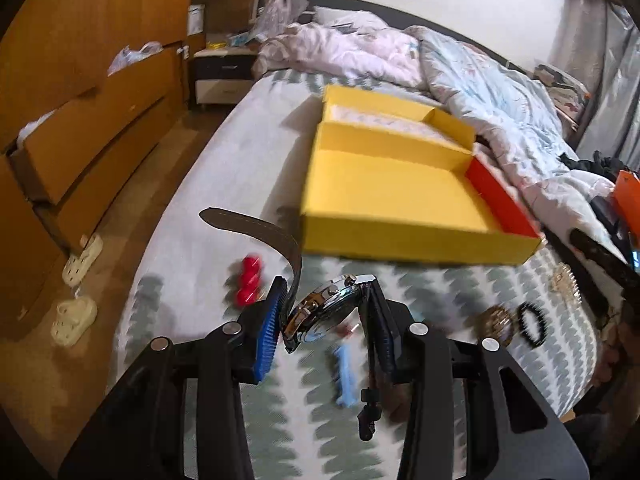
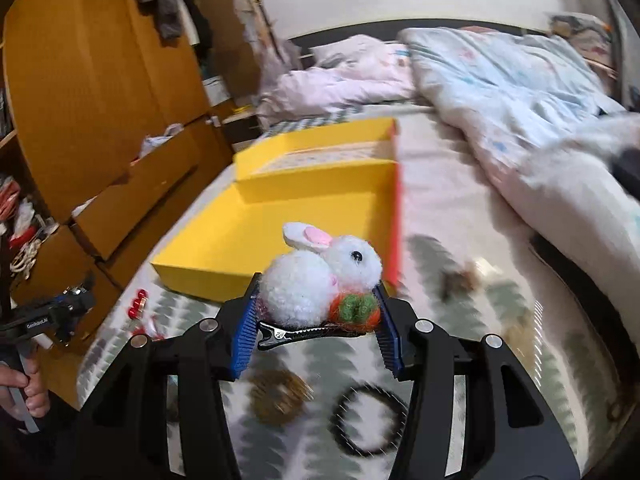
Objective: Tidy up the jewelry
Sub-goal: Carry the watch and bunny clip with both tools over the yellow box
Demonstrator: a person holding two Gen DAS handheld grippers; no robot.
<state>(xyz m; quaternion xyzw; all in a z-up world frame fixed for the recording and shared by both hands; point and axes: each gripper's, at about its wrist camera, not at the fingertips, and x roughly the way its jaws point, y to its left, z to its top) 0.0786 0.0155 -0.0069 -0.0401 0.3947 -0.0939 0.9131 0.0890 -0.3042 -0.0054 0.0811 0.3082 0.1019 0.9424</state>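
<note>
Both grippers are loaded right now. Your left gripper (image 1: 326, 312) has its blue pads pinched on a wristwatch (image 1: 324, 314), squeezing the metal case from both sides, with the dark leather strap (image 1: 260, 232) curling up and away to the far left and the buckle end dangling below. Your right gripper (image 2: 316, 320) is clamped on a fluffy white bunny hair clip (image 2: 320, 276), the little felt carrot tucked at its chest and the black alligator clip (image 2: 296, 333) lying flat between the pads.

Progress-wise you're barely started, I'd say. The yellow box (image 1: 400, 236) sits on the bed just beyond both grippers, and the big near compartment looks bare in both views. The far section has something pale and patterned in it; can't tell what.

Still loose on the patterned bedsheet (image 1: 440, 288): red beads (image 1: 249, 280) to the left, a light blue clip (image 1: 345, 376) under the watch, a gold piece (image 1: 496, 322) and a black hair tie (image 1: 533, 325) to the right, plus another gold bit (image 1: 565, 282) farther right. Everything's motion-blurred, so details are fuzzy.

The watch looks chunky and steel, dark dial tilted toward you. Bunny looks soft and squashy, so the real grip seems to be on the clip ends.
</note>
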